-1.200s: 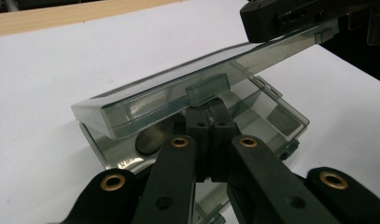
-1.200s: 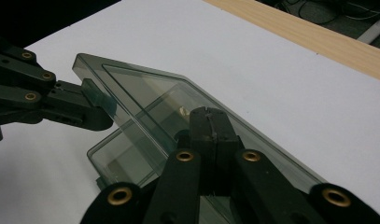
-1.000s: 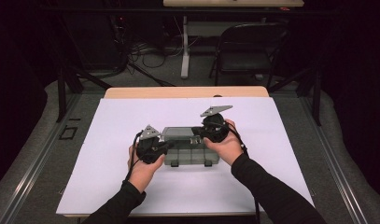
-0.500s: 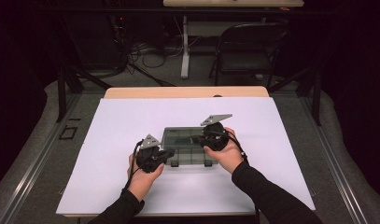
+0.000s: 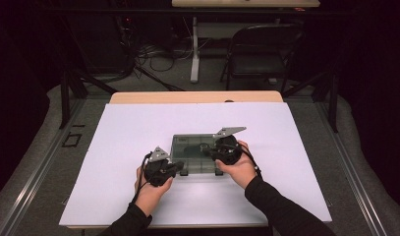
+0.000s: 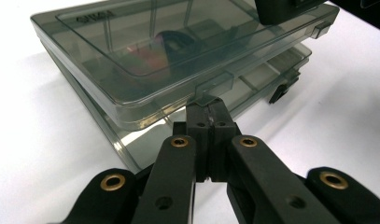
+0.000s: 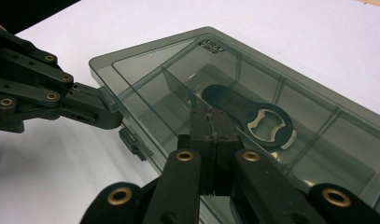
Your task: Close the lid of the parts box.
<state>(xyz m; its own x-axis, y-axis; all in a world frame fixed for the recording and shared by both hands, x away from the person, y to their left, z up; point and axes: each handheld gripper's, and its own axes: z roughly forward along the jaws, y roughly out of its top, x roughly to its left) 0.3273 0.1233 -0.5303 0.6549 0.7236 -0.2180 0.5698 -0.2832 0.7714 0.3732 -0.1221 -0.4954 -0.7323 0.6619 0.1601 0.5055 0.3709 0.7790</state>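
Box lid (image 5: 195, 146) lowered since; both tongs closed, left tongs (image 6: 207, 108) at latch

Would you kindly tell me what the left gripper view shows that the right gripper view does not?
Left gripper view: the left gripper, shut, its tips at a latch tab on the lid's front edge, and the gap between lid and base.

Right gripper view: the right gripper, shut, over the lid, and a black bottle opener inside.

Both: the smoky clear compartment box on the white table.

Looks like a lab/studio setup tbh. Past my grippers there's a white board (image 5: 138, 128) on a wood table (image 5: 138, 97), then dark walls, a folding chair (image 5: 259, 54), cables (image 5: 158, 54) on grey carpet (image 5: 55, 123), metal rails (image 5: 25, 191).
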